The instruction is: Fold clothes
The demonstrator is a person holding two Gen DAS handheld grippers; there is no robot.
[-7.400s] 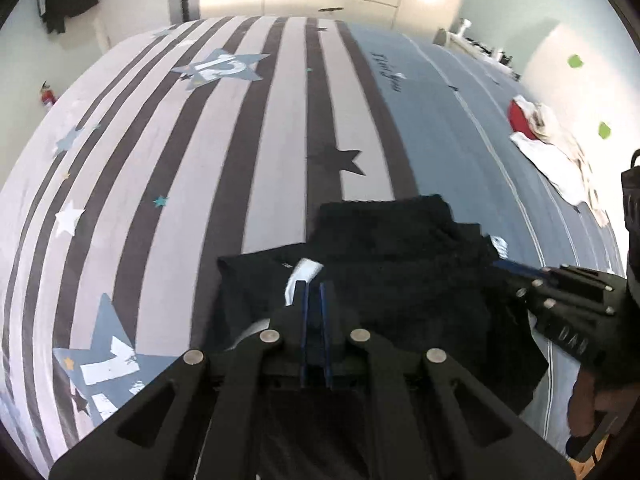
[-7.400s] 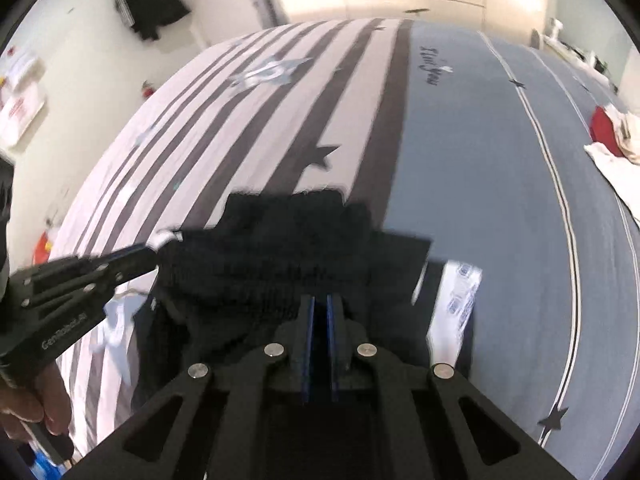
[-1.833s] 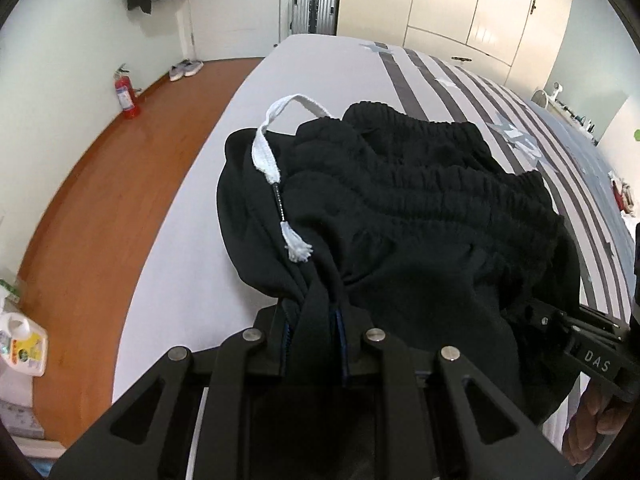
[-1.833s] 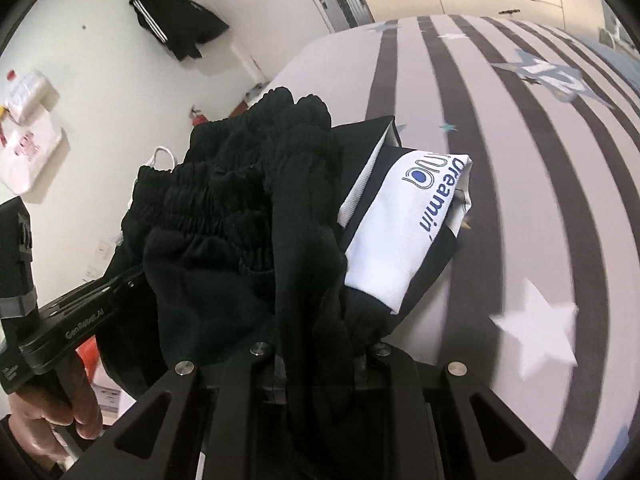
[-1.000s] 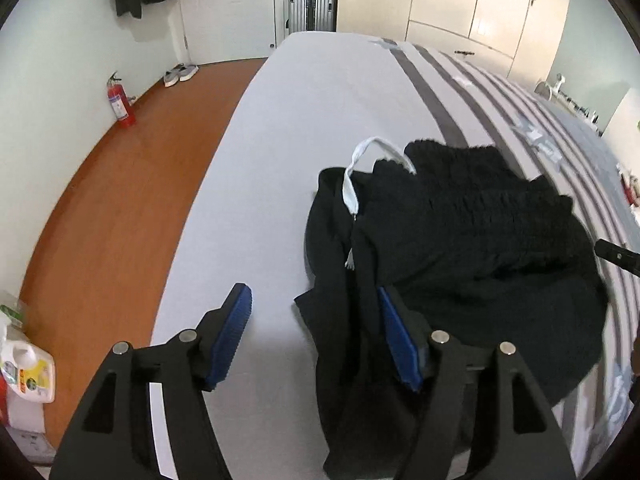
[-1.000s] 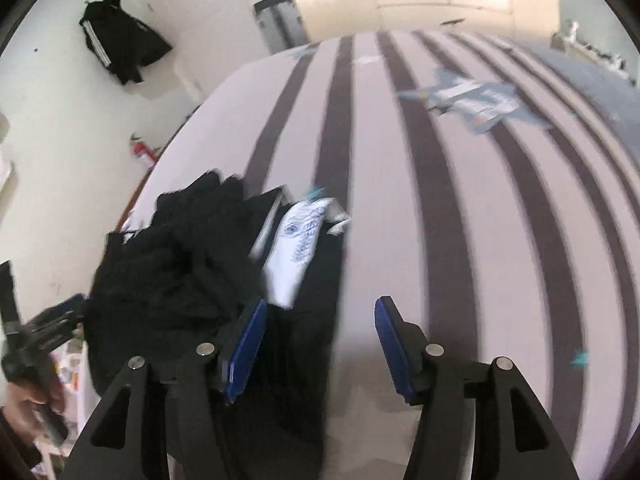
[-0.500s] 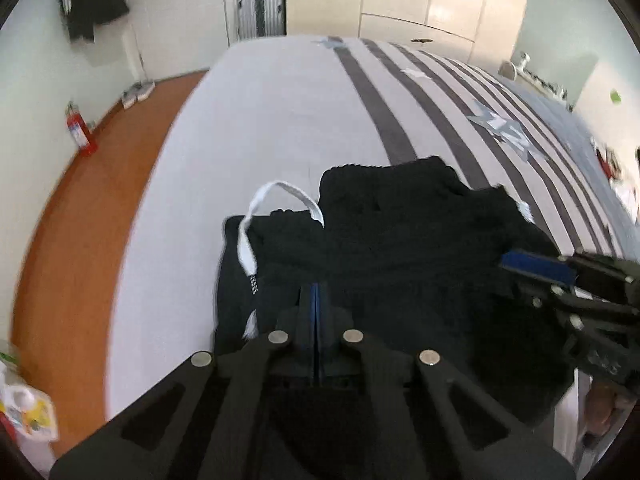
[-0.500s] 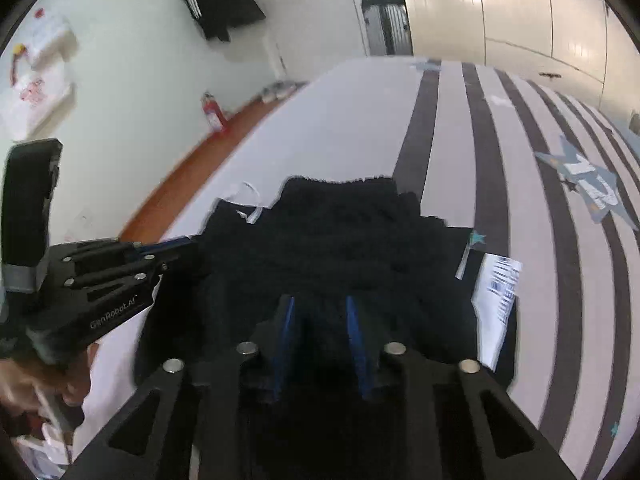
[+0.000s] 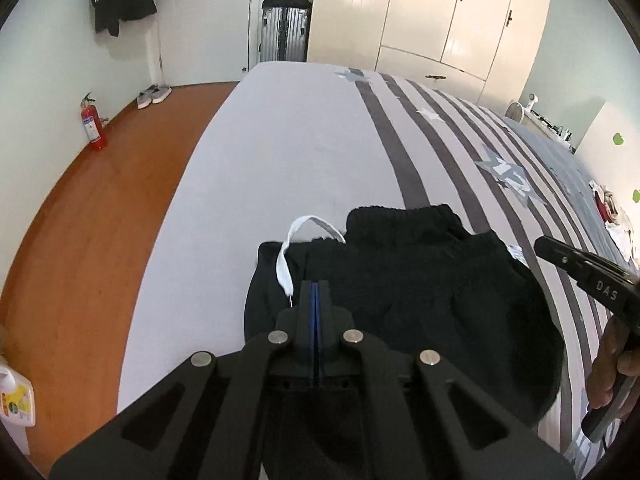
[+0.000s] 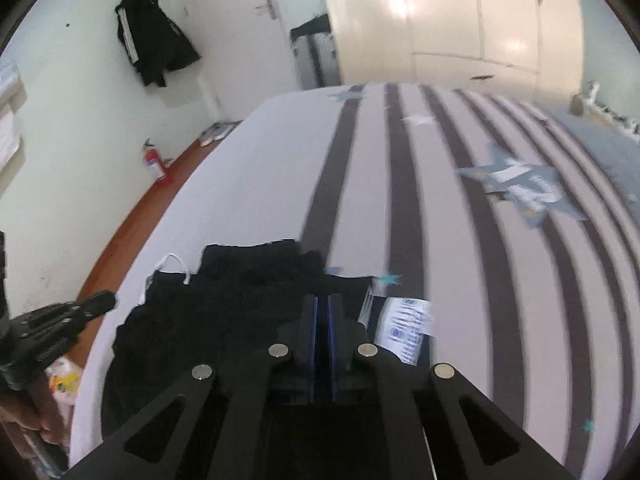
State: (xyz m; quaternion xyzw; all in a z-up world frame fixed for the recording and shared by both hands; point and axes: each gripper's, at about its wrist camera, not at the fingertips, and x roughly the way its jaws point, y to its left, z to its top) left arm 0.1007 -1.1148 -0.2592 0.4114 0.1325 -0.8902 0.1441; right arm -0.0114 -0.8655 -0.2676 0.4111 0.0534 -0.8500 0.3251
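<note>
Black, soft folded shorts with a ruched waistband (image 9: pixel 404 280) lie on the pale striped bedsheet (image 9: pixel 304 152) just ahead of the left gripper (image 9: pixel 315 286), whose jaws are pressed together on nothing, angled down; the folding looks finished. From the right wrist, the right gripper (image 10: pixel 322 300) tilts down over the same bundle, jaws having just narrowed to a slit, nothing visibly pinched.

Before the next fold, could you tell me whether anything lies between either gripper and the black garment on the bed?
Nothing visible does. The left gripper and the right gripper sit shut directly over the black garment; only its own white drawstring lies on it.
</note>
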